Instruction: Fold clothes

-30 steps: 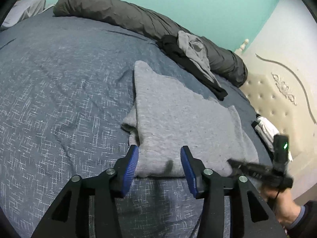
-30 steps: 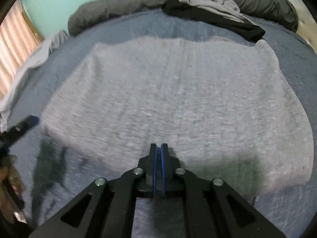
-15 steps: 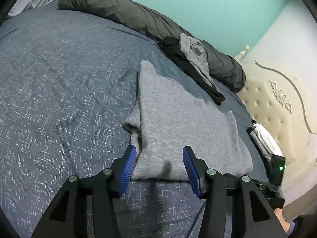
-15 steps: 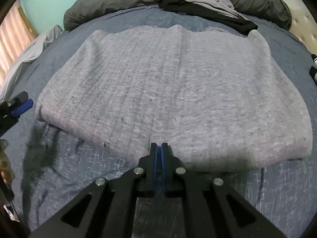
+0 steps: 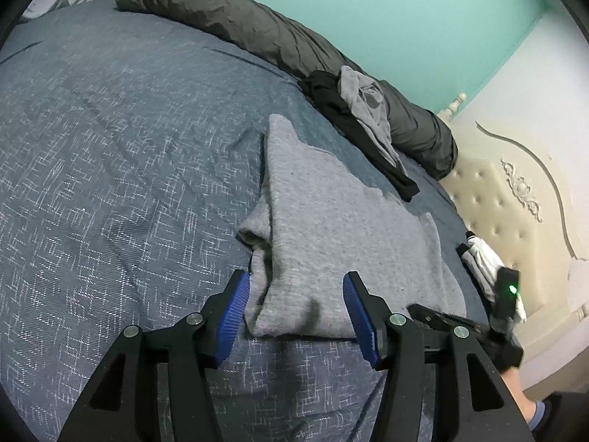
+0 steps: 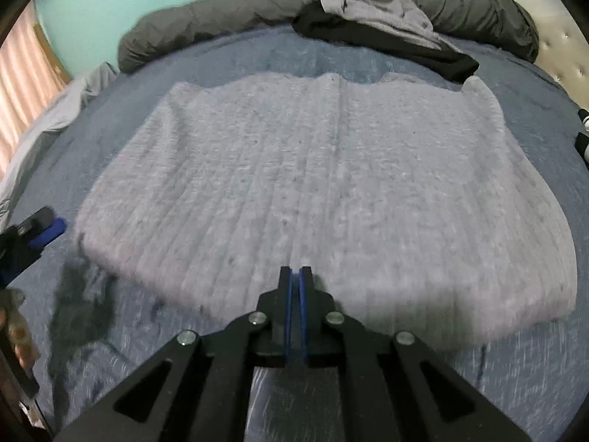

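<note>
A grey knit garment (image 5: 331, 232) lies folded flat on the blue bedspread (image 5: 110, 184). My left gripper (image 5: 294, 294) hovers over its near left corner. Its jaws are opening, and the blue pads (image 5: 235, 305) stand apart on either side of that corner without pressing it. In the right wrist view the same garment (image 6: 331, 191) fills the middle. My right gripper (image 6: 295, 276) is shut with nothing in it, its tips just above the garment's near edge. The left gripper (image 6: 44, 228) shows at that view's left edge.
A rolled dark grey duvet (image 5: 257, 33) lies along the far edge of the bed. A black garment (image 5: 353, 118) and a light grey one (image 5: 368, 110) are piled against it. A cream tufted headboard (image 5: 508, 199) stands at the right. White cloth (image 6: 44, 121) lies at the far left.
The left gripper's pads have spread wider over the garment's corner. The right gripper has shifted a little over the garment's near edge and stays shut.
</note>
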Action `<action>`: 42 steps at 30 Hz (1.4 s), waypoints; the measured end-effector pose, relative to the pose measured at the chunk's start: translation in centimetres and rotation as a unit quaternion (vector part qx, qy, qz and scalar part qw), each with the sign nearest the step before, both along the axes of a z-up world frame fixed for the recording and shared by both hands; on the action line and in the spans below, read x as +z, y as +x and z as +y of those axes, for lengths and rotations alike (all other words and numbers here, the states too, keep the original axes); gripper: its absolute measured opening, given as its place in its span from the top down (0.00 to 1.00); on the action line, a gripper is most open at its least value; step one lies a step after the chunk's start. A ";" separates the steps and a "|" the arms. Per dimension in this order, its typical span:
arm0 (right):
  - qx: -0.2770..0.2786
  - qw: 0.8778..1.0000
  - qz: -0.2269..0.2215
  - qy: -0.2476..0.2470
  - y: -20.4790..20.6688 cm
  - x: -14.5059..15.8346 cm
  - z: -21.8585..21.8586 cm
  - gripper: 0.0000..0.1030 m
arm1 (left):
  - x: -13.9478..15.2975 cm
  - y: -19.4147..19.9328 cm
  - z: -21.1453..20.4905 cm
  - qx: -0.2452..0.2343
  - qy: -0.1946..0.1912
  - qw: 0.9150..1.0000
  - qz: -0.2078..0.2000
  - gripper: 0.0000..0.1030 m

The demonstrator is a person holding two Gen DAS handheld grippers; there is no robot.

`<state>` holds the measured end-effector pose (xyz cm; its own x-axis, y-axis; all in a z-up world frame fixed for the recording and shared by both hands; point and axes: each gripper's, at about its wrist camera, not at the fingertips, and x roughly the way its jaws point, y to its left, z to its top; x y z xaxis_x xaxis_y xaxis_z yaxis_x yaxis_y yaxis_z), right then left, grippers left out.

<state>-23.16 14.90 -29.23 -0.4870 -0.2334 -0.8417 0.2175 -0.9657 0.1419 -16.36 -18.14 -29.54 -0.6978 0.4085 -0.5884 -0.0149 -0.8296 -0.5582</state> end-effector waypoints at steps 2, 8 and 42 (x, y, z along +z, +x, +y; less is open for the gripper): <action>0.000 1.000 -0.017 0.012 -1.8 -0.4 -1.6 0.97 | 0.1 0.0 0.0 0.000 0.001 1.000 0.001 0.44; -0.011 0.998 -0.051 0.030 -6.9 -0.6 -1.8 0.97 | -0.8 -0.1 -0.7 0.007 0.011 1.000 -0.006 0.44; -0.022 0.998 0.011 -0.051 -15.8 3.5 3.7 0.97 | -2.4 0.9 -2.3 0.027 0.048 0.998 -0.028 0.41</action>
<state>-39.00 18.58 -25.73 -0.5168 -0.2952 -0.8036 0.1787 -0.9552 0.2360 -15.45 -20.42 -31.98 -0.6869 0.4283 -0.5871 0.0615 -0.7707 -0.6342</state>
